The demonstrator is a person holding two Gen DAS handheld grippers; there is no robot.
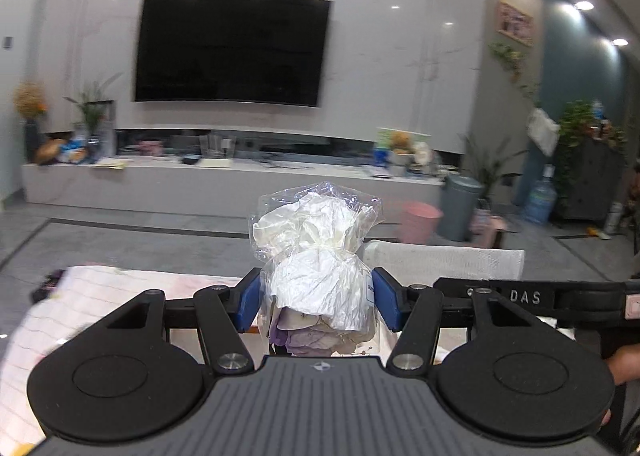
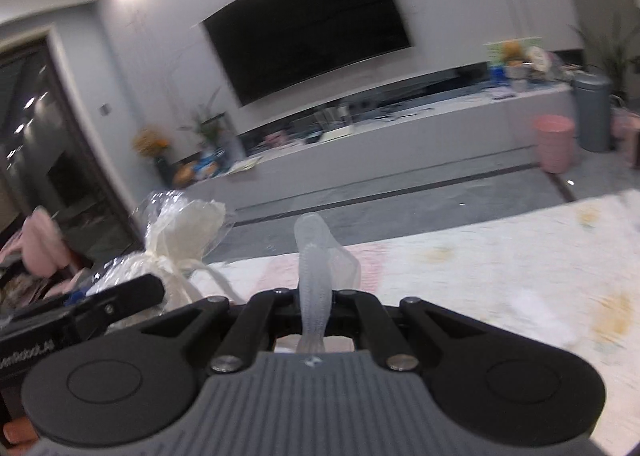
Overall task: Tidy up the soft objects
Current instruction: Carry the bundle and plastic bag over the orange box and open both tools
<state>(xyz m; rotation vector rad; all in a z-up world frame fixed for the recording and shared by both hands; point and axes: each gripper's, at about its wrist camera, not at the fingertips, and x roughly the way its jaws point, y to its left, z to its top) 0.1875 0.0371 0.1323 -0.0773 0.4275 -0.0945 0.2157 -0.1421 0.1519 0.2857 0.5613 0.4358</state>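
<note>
My left gripper (image 1: 316,302) is shut on a clear plastic bag (image 1: 320,252) stuffed with white and purple soft cloth, tied at its middle, and holds it upright above the table. The same bag (image 2: 180,240) shows at the left of the right wrist view, beside the left gripper's black body (image 2: 80,316). My right gripper (image 2: 314,296) is shut on a thin translucent white ribbon (image 2: 316,268) that stands up between its jaws. The right gripper's black body (image 1: 532,296) shows at the right of the left wrist view.
A table with a pale patterned cloth (image 2: 500,264) lies below both grippers. A white chair back (image 1: 444,260) stands behind the table. A pink bin (image 1: 418,222) and a grey bin (image 1: 460,206) stand on the floor. A TV (image 1: 232,50) hangs above a long low cabinet (image 1: 224,180).
</note>
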